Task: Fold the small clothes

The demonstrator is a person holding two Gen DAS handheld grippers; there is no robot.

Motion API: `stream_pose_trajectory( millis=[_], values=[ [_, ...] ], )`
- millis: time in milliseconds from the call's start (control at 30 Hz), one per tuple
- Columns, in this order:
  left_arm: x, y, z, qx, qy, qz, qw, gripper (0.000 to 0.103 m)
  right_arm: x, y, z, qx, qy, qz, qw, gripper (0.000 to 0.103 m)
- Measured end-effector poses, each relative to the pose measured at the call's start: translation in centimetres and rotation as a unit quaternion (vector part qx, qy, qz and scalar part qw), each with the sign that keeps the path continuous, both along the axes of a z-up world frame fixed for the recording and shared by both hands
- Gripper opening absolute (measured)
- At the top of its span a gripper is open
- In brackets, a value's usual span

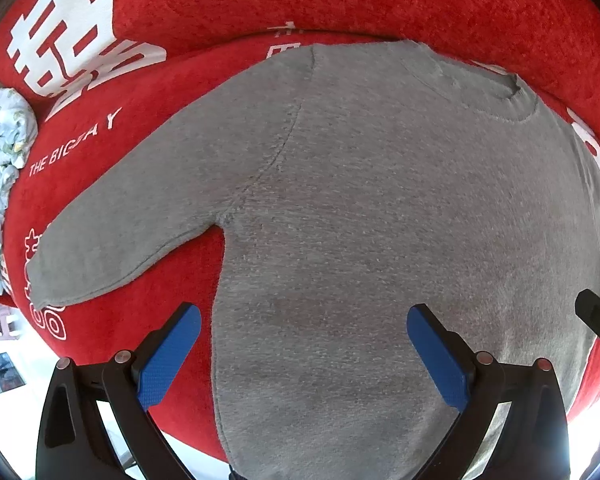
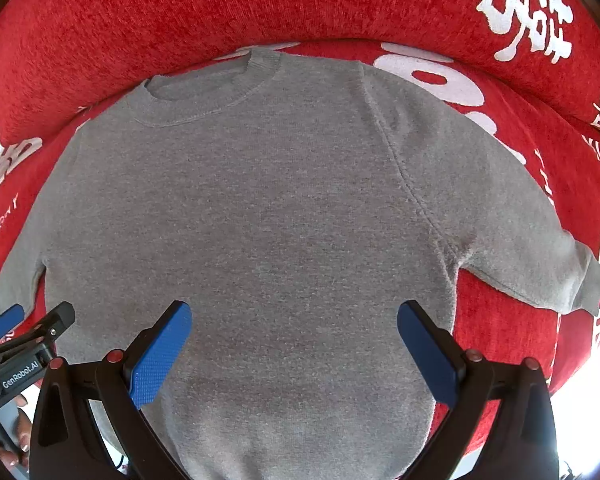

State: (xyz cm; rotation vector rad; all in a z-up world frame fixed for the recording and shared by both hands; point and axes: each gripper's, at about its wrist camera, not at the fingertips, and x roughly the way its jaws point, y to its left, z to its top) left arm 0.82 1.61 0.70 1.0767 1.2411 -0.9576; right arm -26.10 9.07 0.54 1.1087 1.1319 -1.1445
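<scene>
Evidently the grey sweater lies flat on the red cover; the left gripper and right gripper hover spread (nothing pinched). Grabbing one layer could skew the fold.

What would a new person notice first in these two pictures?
First, a gray sweater lying flat, sleeves spread, filling the middle of both views. Under it is a bright red cover with white characters. The left hand-held gripper and right hand-held gripper hover open over its lower part.
</scene>
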Motion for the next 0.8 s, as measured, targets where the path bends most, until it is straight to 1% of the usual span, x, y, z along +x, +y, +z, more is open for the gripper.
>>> stream_pose_trajectory(
  millis=[67,233,467,600,800],
  values=[
    [0.1,0.0,0.0,0.004,-0.003,0.000,1.0000,0.103,0.1,0.0,0.2,-0.009,-0.004,0.001,1.000,0.103],
    [0.5,0.0,-0.1,0.012,-0.005,0.002,0.9999,0.103,0.3,-0.2,0.2,0.000,0.005,0.002,1.000,0.103],
    [0.6,-0.2,0.0,0.000,-0.014,-0.002,0.9999,0.103,1.1,-0.2,0.4,-0.005,0.007,0.002,1.000,0.103],
    [0.4,-0.4,0.0,0.003,-0.019,-0.001,0.9998,0.103,1.1,-0.2,0.5,0.001,-0.006,0.005,1.000,0.103],
    [0.9,-0.6,-0.1,-0.005,-0.014,0.005,0.9999,0.103,1.5,-0.4,0.1,0.008,0.007,0.010,1.000,0.103]
  ],
)
